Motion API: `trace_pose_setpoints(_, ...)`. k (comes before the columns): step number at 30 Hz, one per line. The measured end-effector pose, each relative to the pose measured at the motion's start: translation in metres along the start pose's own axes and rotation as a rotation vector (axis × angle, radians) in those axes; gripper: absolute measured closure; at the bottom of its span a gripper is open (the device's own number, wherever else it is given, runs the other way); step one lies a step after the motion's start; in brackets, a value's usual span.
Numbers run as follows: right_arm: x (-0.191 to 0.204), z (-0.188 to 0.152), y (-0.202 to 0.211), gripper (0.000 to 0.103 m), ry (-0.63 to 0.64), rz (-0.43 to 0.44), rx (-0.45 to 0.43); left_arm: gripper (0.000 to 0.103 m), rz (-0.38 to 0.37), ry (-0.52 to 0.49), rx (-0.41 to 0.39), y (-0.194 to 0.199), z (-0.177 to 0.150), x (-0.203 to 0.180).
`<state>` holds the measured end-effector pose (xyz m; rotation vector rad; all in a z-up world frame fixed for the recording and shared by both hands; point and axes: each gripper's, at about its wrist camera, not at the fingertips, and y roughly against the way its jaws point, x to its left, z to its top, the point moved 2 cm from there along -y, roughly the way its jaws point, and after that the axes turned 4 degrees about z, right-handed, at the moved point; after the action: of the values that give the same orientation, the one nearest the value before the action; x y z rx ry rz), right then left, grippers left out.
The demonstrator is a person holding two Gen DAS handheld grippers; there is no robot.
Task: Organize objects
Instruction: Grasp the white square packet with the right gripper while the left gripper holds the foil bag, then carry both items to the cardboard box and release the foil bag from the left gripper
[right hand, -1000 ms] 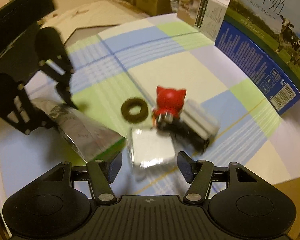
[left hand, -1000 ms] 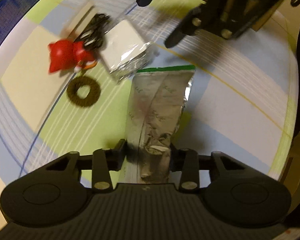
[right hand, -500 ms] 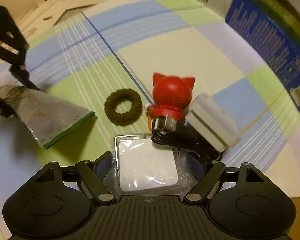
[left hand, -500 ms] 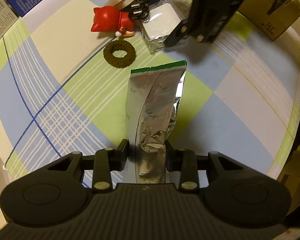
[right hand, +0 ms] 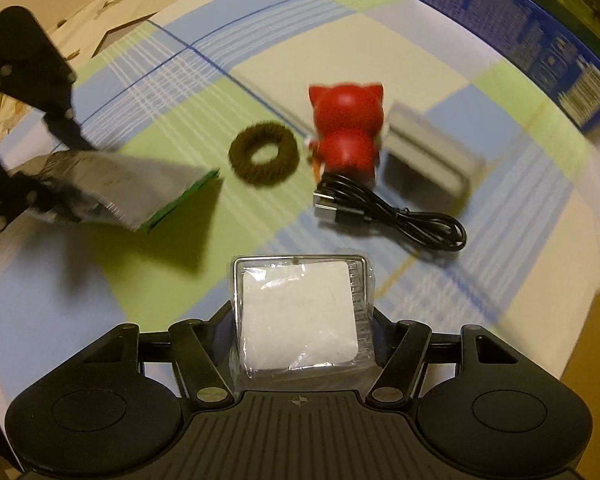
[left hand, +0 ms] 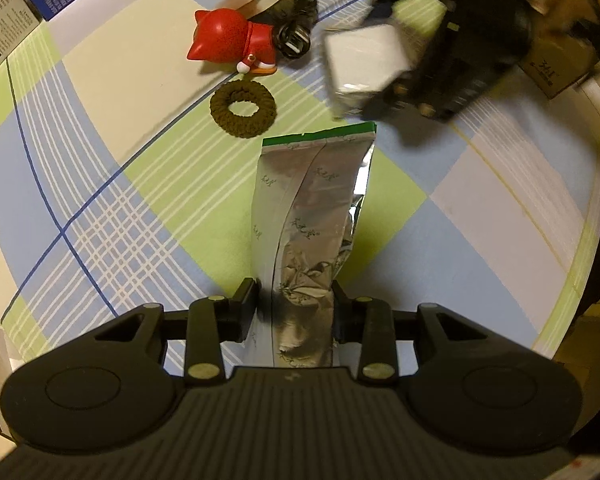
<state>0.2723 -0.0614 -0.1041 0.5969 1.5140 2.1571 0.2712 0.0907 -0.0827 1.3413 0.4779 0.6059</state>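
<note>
My left gripper [left hand: 294, 292] points down and is shut on the crumpled end of a silver foil pouch [left hand: 312, 200] with a green edge, which hangs over the checked tablecloth [left hand: 100, 208]. My right gripper [right hand: 300, 312] has a white square packet [right hand: 296, 312] in clear wrap deep between its fingers. Its jaws are closing, and both pads touch the wrap. In the left wrist view the packet [left hand: 366, 56] is blurred in that gripper [left hand: 380, 84]. I cannot tell whether it touches the table.
A red cat figure [right hand: 346, 128], a brown fuzzy ring [right hand: 264, 157], a coiled black USB cable [right hand: 388, 212] and a grey box [right hand: 428, 160] lie together mid-table. A blue milk carton [right hand: 520, 40] stands at the back right. A cardboard box [left hand: 556, 68] sits past the table's edge.
My right gripper came down over the white packet, which now sits deeper between its fingers and apart from the cable. My left gripper kept its hold on the pouch while shifting slightly.
</note>
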Motion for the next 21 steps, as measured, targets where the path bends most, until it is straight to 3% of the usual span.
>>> trace_pose_setpoints(6,0.006,-0.035,0.017,0.042,-0.121,0.008,-0.029,0.066,-0.005,0.034,0.043,-0.007,0.005,0.001)
trace_pose_setpoints(11,0.013,-0.053,0.041,0.042,-0.214,0.011,-0.095,0.073,0.051,0.026,0.067,-0.002,0.008,-0.009)
trace_pose_setpoints(21,0.039,-0.090,0.103,0.042,-0.311,-0.032,-0.222,0.074,0.013,0.221,0.005,0.034,-0.002,-0.033)
